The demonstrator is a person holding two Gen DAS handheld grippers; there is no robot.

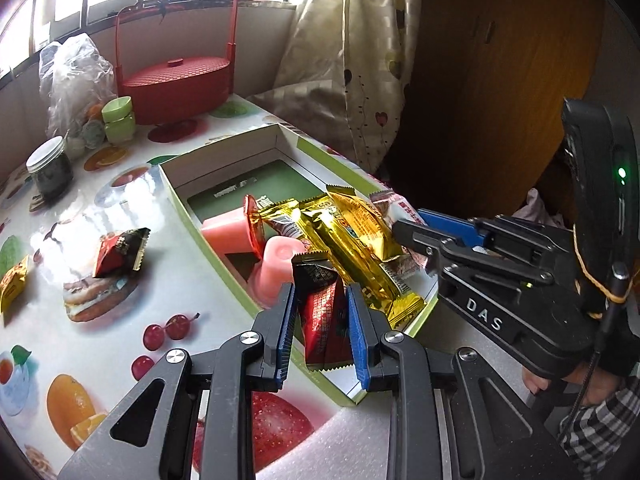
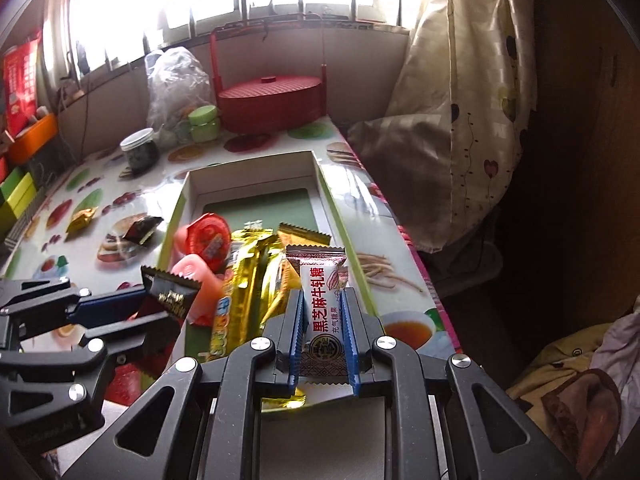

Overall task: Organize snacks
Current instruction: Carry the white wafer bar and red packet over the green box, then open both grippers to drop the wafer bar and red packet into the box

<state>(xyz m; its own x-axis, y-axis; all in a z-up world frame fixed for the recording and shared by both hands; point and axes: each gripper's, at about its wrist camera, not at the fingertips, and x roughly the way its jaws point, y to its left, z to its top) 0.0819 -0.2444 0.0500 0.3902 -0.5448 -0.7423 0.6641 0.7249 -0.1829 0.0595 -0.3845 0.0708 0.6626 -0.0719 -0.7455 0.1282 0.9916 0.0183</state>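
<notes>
**Both Grippers Loaded Over the Box**

Bottom centre of the left wrist view: left gripper [image 1: 321, 320] clamped on a red-and-black snack packet [image 1: 322, 312], held over the near end of the cardboard box [image 1: 176, 196]. Same story bottom centre of the right wrist view: right gripper [image 2: 324, 336] pinched tight on a white candy bar [image 2: 323, 300], upright between the blue pads, also above the box's near end.

Just beyond, mid-frame: gold wrapped bars [image 1: 356, 236] heaped in the box, 2 pink jelly cups [image 1: 236, 232] beside them, one tipped on its side. Far half of the box bare.

Looks like the drop-off step: 2 snacks carried in, neither released yet. Next move probably calls for lowering each a touch toward free floor, then spreading the jaws so the packets fall flat rather than perch on the pile.

Left of the box, on the fruit-print tablecloth [image 1: 168, 304]: a dark red packet [image 1: 120, 254] and a small orange packet [image 1: 14, 280] waiting, likely the next pickups.

Upper left, far back: lidded jar [image 1: 50, 168], green pots [image 1: 118, 120], plastic bag [image 1: 76, 76], red lidded basket [image 1: 176, 84] under the window.
</notes>
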